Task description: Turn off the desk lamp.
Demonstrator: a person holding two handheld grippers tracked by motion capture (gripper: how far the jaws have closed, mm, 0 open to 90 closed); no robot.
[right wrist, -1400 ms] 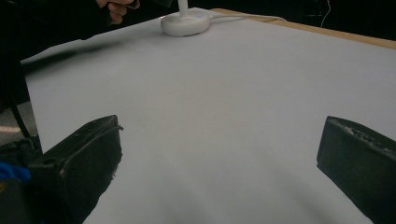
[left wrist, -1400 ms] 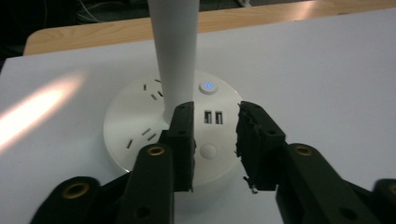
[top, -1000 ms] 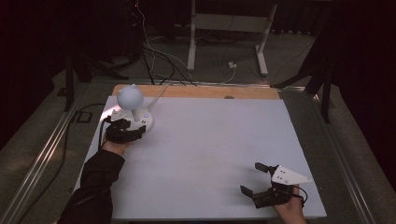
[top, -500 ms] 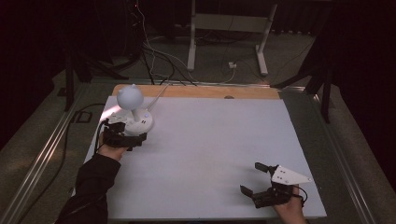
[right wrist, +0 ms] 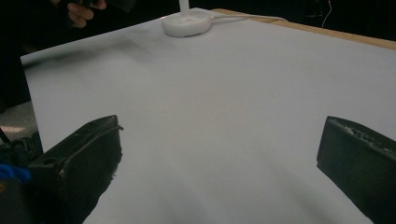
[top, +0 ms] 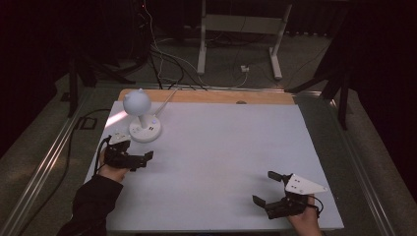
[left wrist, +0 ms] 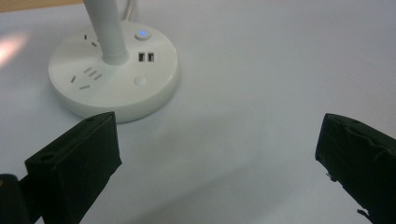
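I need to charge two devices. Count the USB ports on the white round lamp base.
2, side by side on the white round lamp base, right of its stem, below the lit blue button.

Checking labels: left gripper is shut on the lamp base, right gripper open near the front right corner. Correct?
Not quite. The left gripper is open and holds nothing; the lamp base sits just beyond its jaws, as the left gripper view shows. The right gripper is open near the front right corner.
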